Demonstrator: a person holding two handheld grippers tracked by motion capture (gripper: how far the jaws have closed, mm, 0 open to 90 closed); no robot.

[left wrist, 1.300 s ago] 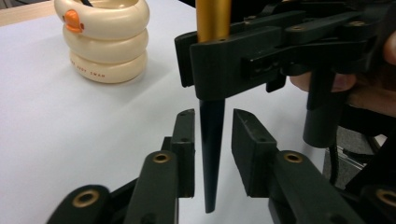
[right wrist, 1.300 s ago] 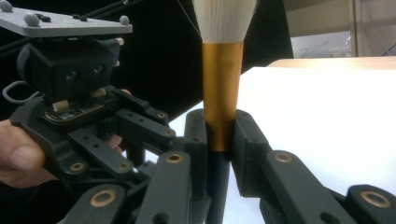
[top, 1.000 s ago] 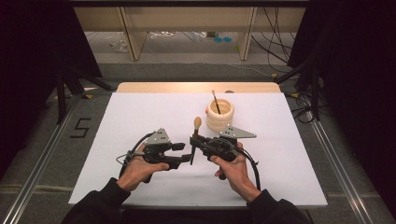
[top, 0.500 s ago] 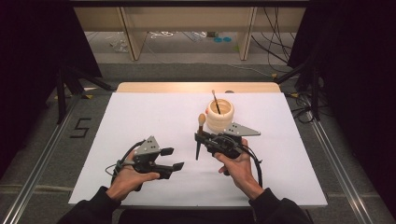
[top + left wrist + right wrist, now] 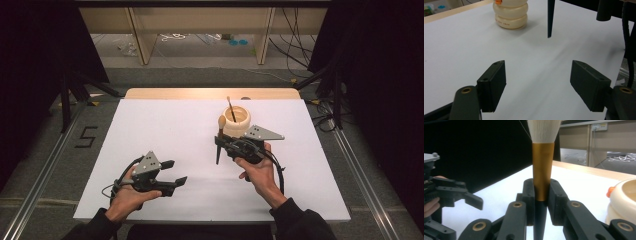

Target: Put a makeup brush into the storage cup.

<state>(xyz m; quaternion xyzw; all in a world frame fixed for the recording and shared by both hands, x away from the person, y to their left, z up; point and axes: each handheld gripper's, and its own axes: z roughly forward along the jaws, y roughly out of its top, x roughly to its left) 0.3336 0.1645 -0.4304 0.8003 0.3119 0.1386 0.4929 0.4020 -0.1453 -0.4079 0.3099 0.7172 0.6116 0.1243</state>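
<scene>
Upright, brush (image 5: 542, 170) clamped between right tool (image 5: 541, 192) pads, beside cream holder (image 5: 237, 120).

The brush (image 5: 542, 170) has a satin, metallic copper ferrule, fine pale bristles and a smooth dark handle. The holder (image 5: 236, 120) looks like glossy cream plastic. Each hand-held gripper (image 5: 544, 85) is matt black plastic; the worktop (image 5: 165, 125) is matt white, wood-edged

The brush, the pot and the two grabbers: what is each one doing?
Brush: upright, clamped in the right gripper.
Pot: upright on the white table, another brush standing inside.
Left gripper: open, empty, jaws just been opening.
</scene>
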